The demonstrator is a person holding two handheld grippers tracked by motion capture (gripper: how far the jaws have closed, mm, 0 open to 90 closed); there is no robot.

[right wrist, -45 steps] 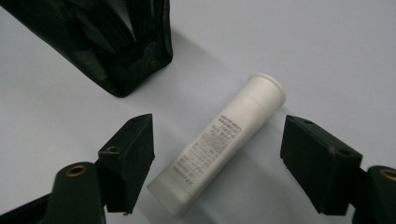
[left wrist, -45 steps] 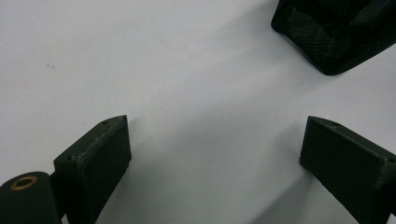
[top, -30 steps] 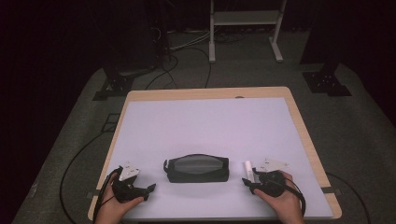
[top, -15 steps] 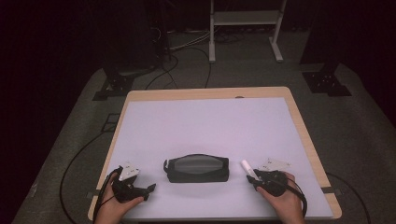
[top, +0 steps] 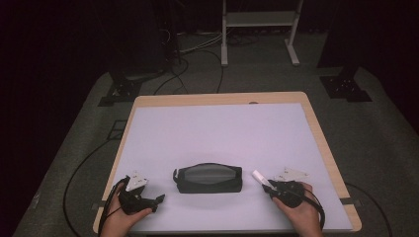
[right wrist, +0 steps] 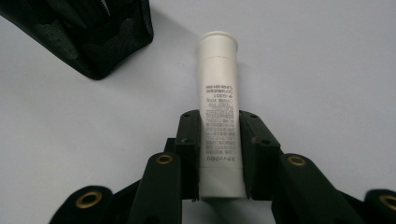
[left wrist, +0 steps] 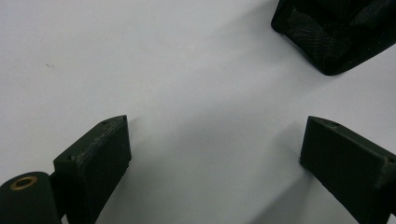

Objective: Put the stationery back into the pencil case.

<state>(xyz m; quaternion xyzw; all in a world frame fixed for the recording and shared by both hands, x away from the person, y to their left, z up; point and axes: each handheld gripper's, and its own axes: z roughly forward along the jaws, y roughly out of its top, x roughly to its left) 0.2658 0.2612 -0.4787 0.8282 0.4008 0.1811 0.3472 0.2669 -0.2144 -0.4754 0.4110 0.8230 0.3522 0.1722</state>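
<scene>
On the white table (top: 217,133), the right gripper (right wrist: 219,122) clamps a white tube (right wrist: 217,93), its print too small, perhaps inverted; left gripper (left wrist: 215,149) gapes beside a black pouch (top: 207,178).

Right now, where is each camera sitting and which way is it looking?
High view: above the person's side, looking forward and down on the table; both hands, left gripper and right gripper show.
Left gripper view: rides the left gripper, looking along its open jaws at bare table and a corner of the black pouch.
Right gripper view: rides the right gripper, jaws shut on a white tube.
Shared: the black pouch appears in both gripper views.
</scene>
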